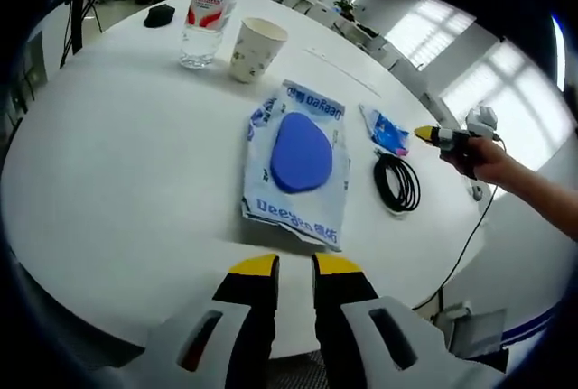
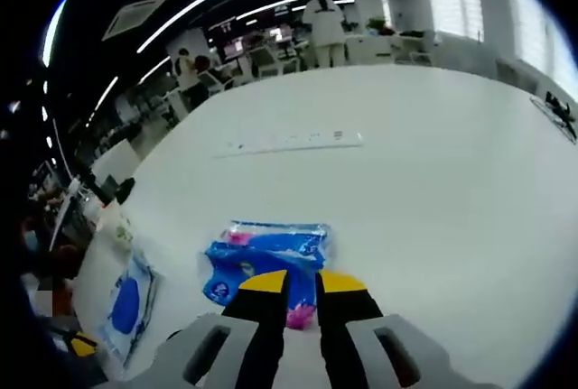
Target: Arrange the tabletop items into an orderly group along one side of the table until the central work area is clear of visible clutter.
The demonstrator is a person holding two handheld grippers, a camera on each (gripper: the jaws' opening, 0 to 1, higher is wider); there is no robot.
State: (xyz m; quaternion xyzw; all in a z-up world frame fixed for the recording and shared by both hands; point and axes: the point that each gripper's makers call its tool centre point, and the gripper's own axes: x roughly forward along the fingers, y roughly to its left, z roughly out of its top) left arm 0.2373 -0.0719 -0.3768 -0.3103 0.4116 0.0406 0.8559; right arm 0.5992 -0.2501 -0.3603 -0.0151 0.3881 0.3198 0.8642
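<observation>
Two claws are mine here, one in each hand. In the left gripper view my left claw (image 1: 294,267) rises from six o'clock with its yellow-tipped jaws a narrow gap apart and nothing between them, hovering just short of the white surface (image 1: 117,190). Just beyond the tips, toward twelve o'clock, lies a clear printed bag (image 1: 298,165) with a blue oval pad (image 1: 300,152) inside; its blue lettering is too warped for me to read. At three o'clock from the bag sits a coiled black cable (image 1: 397,181), and just above that a small blue packet (image 1: 388,131). My right claw (image 1: 424,135) comes in from the three o'clock edge, its yellow tips just beside that packet; my hand (image 1: 492,159) covers most of it. Farther off, at eleven o'clock, stand a paper cup (image 1: 256,49) and a clear water bottle (image 1: 209,19) side by side, the bottle's top cut off by the edge of the view. A dark object (image 1: 160,15) beyond them is too small to identify.

In the right gripper view my right claw (image 2: 302,282) rises from six o'clock, jaws slightly parted with the blue packet (image 2: 262,258) lying right at the tips; whether they touch it I cannot tell. The printed bag (image 2: 126,303) shows at eight o'clock, partly cut off. A white power strip (image 2: 289,143) lies well apart at twelve o'clock.
</observation>
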